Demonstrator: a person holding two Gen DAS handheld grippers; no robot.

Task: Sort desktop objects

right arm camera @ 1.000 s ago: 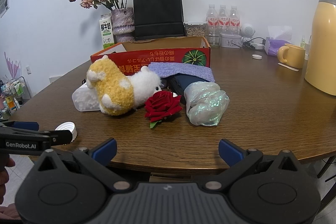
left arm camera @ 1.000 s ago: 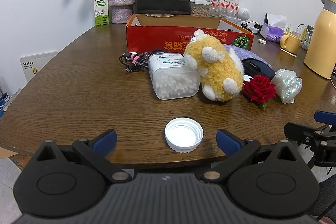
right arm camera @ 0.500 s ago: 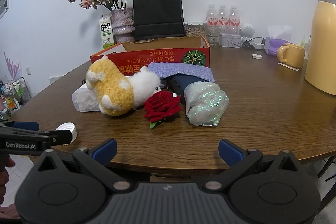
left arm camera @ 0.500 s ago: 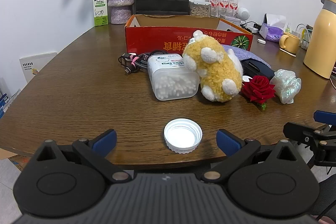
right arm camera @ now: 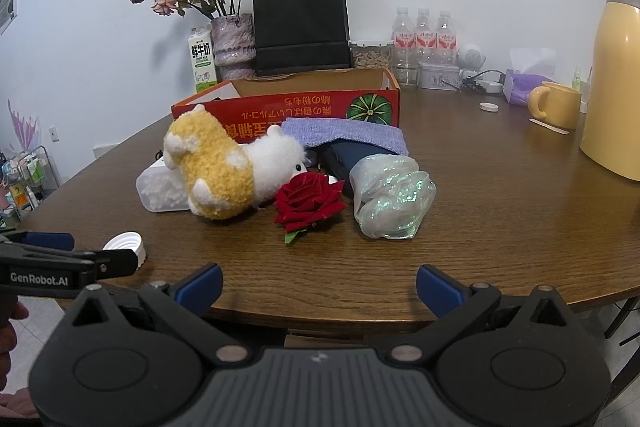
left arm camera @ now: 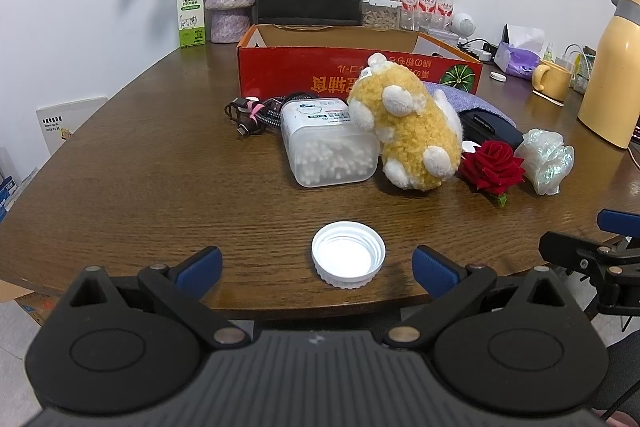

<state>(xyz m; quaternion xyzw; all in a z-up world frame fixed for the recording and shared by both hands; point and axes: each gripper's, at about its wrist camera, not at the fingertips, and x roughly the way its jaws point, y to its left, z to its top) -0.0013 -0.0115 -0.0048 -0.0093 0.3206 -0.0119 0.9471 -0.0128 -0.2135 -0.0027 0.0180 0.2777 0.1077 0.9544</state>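
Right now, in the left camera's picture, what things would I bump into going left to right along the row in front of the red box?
Bundled cable → cotton swab box → plush toy → red rose → shiny iridescent bag.

A dark wooden table [left arm camera: 132,183] carried a white cap [left arm camera: 348,254] near its front edge. Behind it lay a clear box of cotton swabs [left arm camera: 330,147], a plush toy [left arm camera: 408,131], a red rose [left arm camera: 491,167] and a shiny wrapped bundle [left arm camera: 546,161]. A red cardboard box [left arm camera: 320,75] stood further back, a yellow jug [left arm camera: 612,67] toward the right edge.
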